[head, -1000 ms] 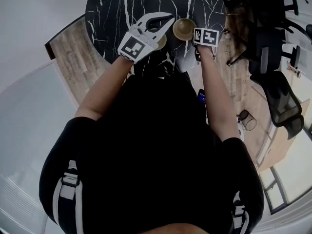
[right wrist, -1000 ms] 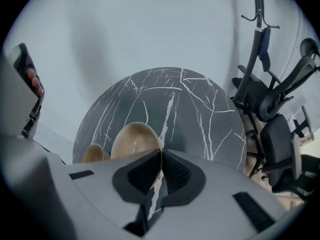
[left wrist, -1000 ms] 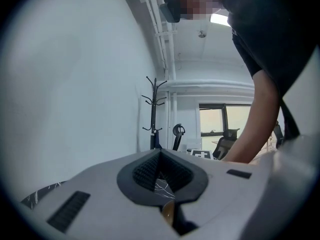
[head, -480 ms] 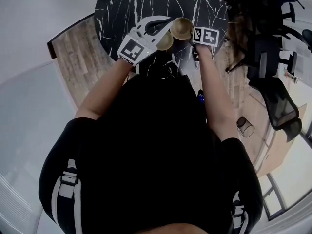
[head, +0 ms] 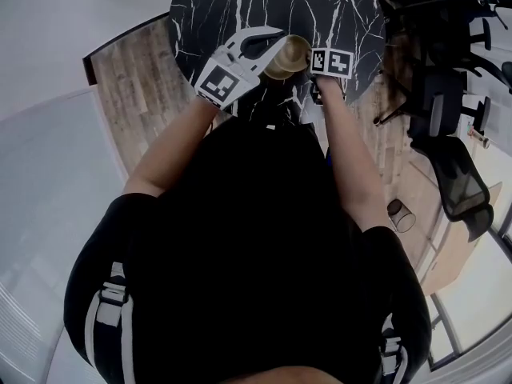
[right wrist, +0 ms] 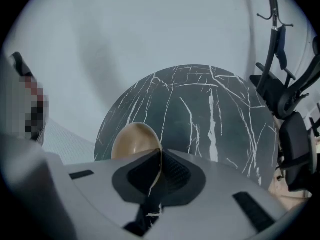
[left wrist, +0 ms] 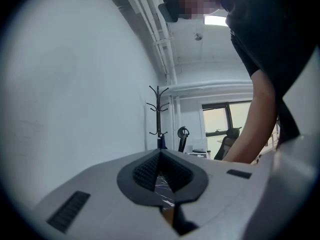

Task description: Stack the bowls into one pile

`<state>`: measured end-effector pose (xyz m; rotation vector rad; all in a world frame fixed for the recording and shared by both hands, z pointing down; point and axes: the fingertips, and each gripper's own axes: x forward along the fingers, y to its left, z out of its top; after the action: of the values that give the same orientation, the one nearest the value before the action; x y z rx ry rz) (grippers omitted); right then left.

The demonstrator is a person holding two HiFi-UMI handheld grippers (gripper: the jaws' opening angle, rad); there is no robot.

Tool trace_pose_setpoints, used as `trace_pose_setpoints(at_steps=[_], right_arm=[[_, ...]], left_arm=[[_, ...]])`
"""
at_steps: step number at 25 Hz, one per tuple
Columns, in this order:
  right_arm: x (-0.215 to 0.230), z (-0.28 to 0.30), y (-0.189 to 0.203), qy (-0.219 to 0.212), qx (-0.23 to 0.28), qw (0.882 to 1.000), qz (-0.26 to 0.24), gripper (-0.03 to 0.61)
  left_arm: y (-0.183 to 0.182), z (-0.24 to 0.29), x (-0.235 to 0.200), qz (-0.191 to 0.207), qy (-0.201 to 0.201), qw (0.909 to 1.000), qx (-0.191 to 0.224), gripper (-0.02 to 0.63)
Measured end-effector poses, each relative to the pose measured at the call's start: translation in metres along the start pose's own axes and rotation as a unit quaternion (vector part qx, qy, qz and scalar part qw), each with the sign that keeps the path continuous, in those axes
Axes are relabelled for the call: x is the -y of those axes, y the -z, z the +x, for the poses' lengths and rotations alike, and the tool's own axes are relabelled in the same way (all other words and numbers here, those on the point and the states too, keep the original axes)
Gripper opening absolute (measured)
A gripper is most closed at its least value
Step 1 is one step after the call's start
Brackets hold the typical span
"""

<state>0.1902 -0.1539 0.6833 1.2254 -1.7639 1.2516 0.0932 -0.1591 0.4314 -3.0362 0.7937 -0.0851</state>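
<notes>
My right gripper (right wrist: 159, 154) is shut on the rim of a tan bowl (right wrist: 132, 139), which hangs over the black marble table (right wrist: 210, 114). In the head view this bowl (head: 298, 48) overlaps a second tan bowl (head: 275, 64) beside it; I cannot tell whether they touch. The right gripper (head: 310, 58) is mostly hidden under its marker cube. My left gripper (head: 280, 37) hovers level over the second bowl. Its pads meet at the tips (left wrist: 160, 154) with nothing gripped between them; marble and a bit of tan show through the gap lower down.
The round table (head: 240, 6) stands on a wooden floor (head: 132, 86). Black office chairs (head: 448, 94) crowd the right side. A white wall and a coat stand (left wrist: 157, 114) are on the left gripper's side. The person's body hides the near table edge.
The right gripper has carried its bowl leftward until it overlaps the second bowl. The left gripper has shifted slightly with it, and the table has slid right in the head view.
</notes>
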Motion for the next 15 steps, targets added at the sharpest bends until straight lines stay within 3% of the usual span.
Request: trace_pose_setpoints(at_steps=[15], right_arm=[[-0.032,0.028,0.031,-0.03,-0.031,0.999,0.002,0.014]], left_arm=[[0.01,-0.028,-0.004,0.007,-0.017,0.9997,-0.015,0.005]])
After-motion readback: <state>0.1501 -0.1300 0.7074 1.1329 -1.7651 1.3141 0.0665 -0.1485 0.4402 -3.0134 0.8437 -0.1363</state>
